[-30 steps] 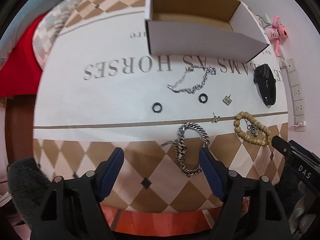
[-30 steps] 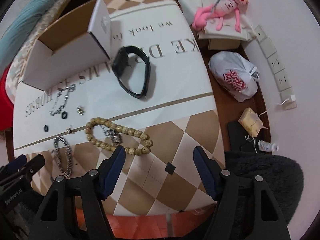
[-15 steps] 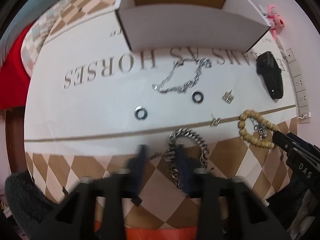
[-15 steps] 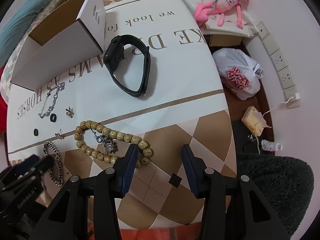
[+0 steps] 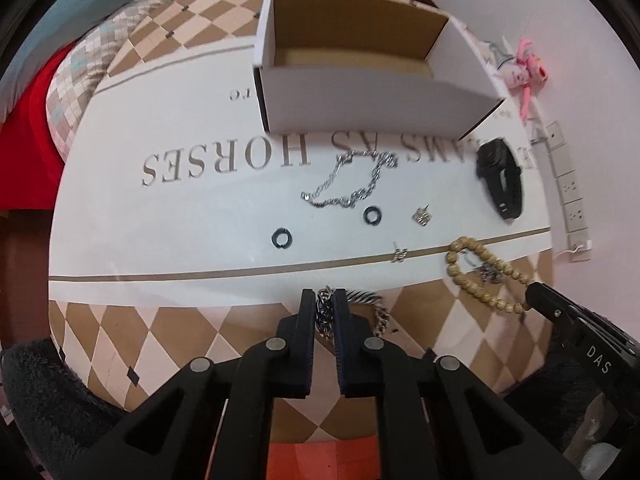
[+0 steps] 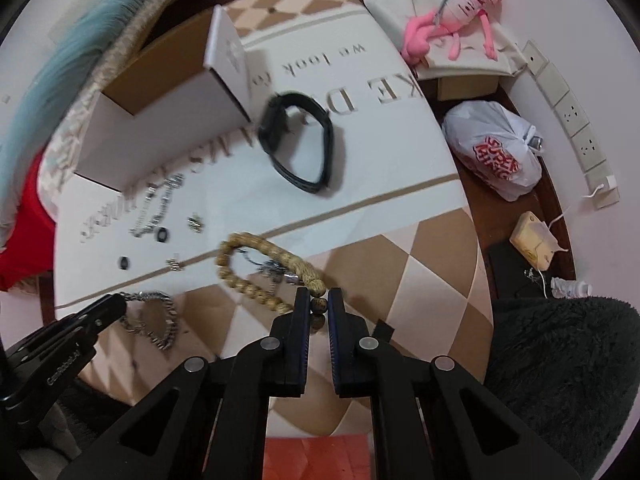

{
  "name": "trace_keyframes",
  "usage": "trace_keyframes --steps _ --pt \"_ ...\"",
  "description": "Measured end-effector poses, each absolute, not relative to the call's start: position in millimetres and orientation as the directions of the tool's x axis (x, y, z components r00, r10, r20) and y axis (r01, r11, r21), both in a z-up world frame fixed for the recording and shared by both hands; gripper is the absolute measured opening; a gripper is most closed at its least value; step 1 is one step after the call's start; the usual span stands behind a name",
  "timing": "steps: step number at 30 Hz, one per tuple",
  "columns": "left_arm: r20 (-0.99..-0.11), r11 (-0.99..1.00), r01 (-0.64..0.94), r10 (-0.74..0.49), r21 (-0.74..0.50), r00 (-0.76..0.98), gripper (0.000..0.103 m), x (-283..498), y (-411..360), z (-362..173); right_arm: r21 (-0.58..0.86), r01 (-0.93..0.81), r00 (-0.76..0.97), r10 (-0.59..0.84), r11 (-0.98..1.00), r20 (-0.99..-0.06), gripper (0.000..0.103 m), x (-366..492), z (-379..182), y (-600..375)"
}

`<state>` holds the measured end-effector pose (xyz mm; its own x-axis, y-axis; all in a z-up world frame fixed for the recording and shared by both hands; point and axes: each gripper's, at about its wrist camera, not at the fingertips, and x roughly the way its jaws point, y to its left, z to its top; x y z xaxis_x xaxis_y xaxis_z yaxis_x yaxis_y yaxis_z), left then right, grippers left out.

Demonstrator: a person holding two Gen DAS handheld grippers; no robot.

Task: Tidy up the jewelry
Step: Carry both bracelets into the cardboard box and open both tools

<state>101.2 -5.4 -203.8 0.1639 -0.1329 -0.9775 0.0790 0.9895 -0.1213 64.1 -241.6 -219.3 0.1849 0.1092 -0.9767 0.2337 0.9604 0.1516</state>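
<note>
I'm working over a table [image 5: 168, 216] covered with a white cloth with tan diamond checks and grey lettering. Biggest thing on it is the open white cardboard box [image 5: 360, 96], brown inside, sitting at the far side. Just beside the box's right end a black smartwatch [image 5: 500, 178] is lying on its side on the white part. In the right wrist view a pink plush toy [image 6: 452, 8] is sitting on a cream box off the table's far corner, and a white plastic bag [image 6: 496, 152] is lying on the floor near the wall sockets.

My left tool [image 5: 324, 308] is pointing steeply down and clenching on the chunky silver chain bracelet [image 5: 370, 300]; its links are showing between the two dark pads at the near checked band. My right tool [image 6: 319, 306] is closing on the wooden bead bracelet [image 6: 256, 256], with one bead pinched between its pads, the rest of the loop trailing away to the left across the tan stripe, a small metal charm inside it.

On the white middle strip a thin silver chain [image 5: 348, 184] is lying in a loose loop just in front of the box. Near it, two small black rings are lying apart: one [image 5: 373, 215] close to the chain, one [image 5: 281, 238] further left. A small gold-coloured earring [image 5: 423, 216] is lying right of the rings, and another tiny stud [image 5: 400, 254] is sitting on the tan stripe.
</note>
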Motion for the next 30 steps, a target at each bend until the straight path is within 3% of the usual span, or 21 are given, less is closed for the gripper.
trace_keyframes --steps 16,24,30 --pt "-0.923 0.976 0.092 -0.218 -0.198 0.316 0.005 115 -4 -112 0.311 0.131 0.321 0.257 0.941 -0.912 0.009 92 -135 -226" --pt "-0.878 0.967 0.136 -0.252 -0.215 0.407 0.005 173 -10 -59 0.356 0.039 0.405 0.311 0.934 -0.860 0.009 149 -77 -216" --pt "-0.886 0.975 0.129 -0.217 -0.179 0.410 0.005 231 -9 -64 0.314 -0.007 0.396 0.291 0.949 -0.871 0.009 212 -78 -200"
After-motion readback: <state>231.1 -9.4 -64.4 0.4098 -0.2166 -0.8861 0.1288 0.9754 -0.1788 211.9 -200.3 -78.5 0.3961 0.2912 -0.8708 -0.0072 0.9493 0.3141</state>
